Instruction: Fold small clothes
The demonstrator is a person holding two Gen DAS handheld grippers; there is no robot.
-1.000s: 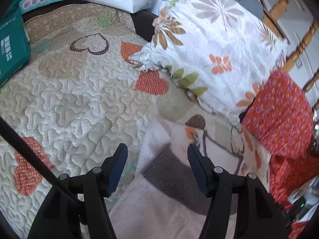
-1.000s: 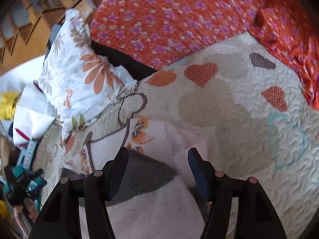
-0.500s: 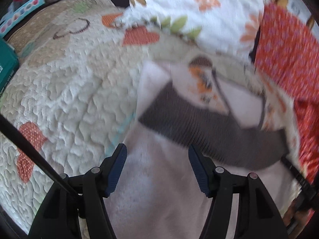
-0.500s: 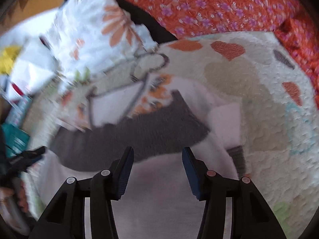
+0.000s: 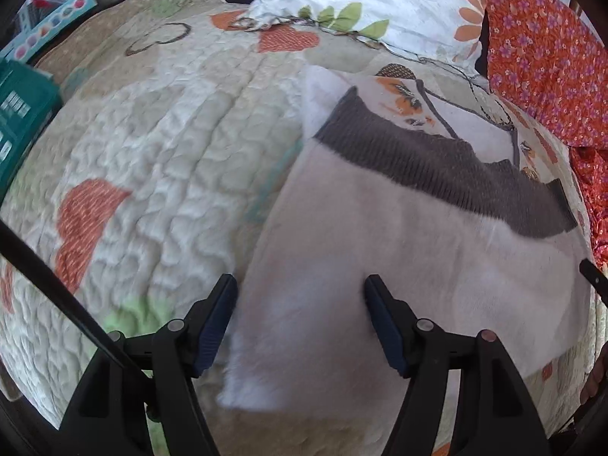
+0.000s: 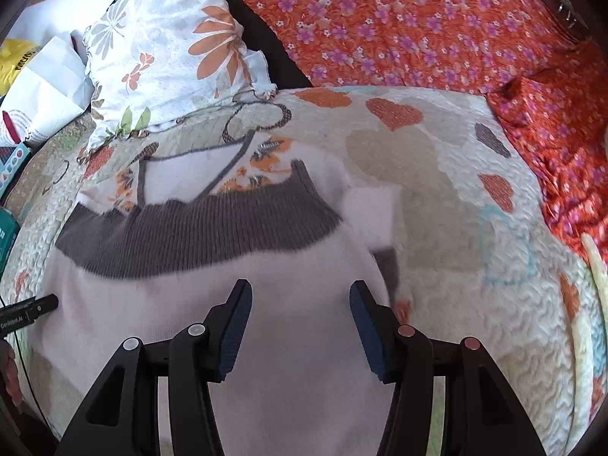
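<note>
Both the left tool [image 5: 300, 319] and right tool [image 6: 300, 319] are held released above the near edge of the folded pale garment [image 6: 288, 342], so that the fold can be gripped next.

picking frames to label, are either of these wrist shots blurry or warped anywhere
Left wrist view: motion smear on the heart-patterned quilt and the near edge of the white sweater with the grey ribbed band; gripper sharp. Right wrist view: sweater softly blurred, orange floral fabric crisp. Both bow with fisheye and darken at the corners.
</note>
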